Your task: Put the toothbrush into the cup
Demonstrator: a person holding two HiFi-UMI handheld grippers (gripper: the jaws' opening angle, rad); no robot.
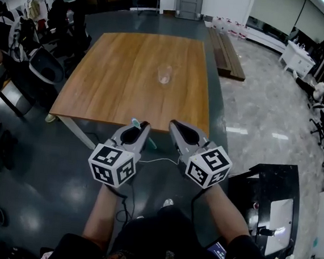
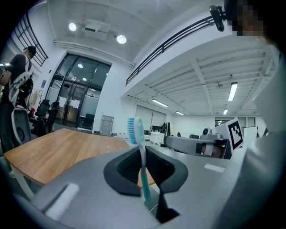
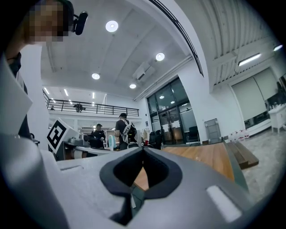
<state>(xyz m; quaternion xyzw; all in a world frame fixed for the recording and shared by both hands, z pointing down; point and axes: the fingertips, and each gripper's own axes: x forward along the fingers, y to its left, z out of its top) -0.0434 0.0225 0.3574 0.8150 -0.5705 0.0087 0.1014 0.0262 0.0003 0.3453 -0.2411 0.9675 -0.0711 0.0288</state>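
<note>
While left tongs (image 2: pixel 144 151) pinch the toothbrush (image 2: pixel 136 130), its lower handle hidden, right tongs (image 3: pixel 142 151) meet empty.

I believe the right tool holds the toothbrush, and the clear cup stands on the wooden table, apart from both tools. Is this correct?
Not quite. The left tool holds the toothbrush, as the left gripper view shows. The right tool is closed on nothing. The rest stands: the clear cup is on the wooden table, apart from both tools.
</note>
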